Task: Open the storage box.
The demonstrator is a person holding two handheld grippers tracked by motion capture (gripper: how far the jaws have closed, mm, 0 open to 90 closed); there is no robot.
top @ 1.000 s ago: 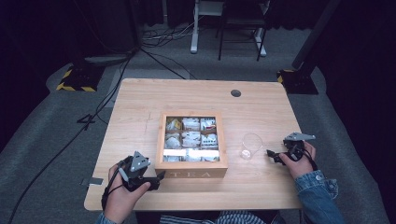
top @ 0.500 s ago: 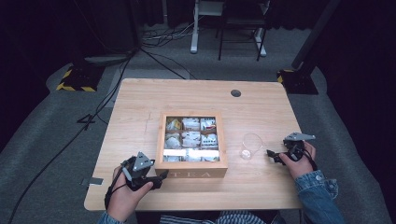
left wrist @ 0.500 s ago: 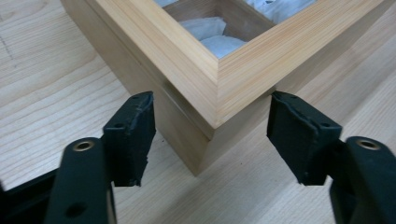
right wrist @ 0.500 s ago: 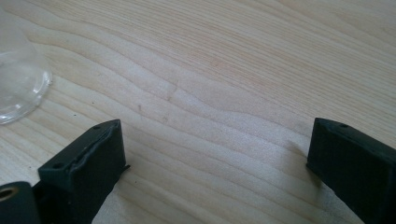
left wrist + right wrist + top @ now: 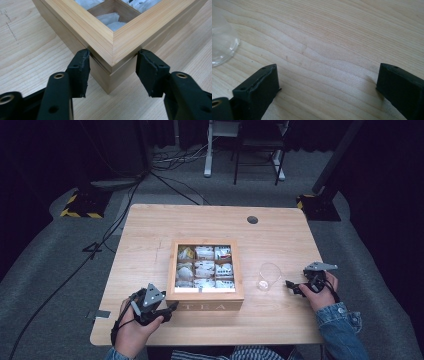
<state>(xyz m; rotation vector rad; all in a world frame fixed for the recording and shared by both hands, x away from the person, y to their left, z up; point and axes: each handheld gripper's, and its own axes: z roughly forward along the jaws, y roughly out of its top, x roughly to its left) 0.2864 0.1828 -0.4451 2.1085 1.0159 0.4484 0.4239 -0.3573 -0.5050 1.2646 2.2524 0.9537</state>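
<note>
Two grippers: I saw both with jaws apart.
Left gripper: at near-left corner of tea box.
Right gripper: right of glass.

Beside the wooden tea box, the left gripper was black with a grey three-cornered plate and a trailing black cable. Its jaws had brass-ringed holes. Farther from the box, the right gripper matched, held from a blue denim sleeve.
</note>
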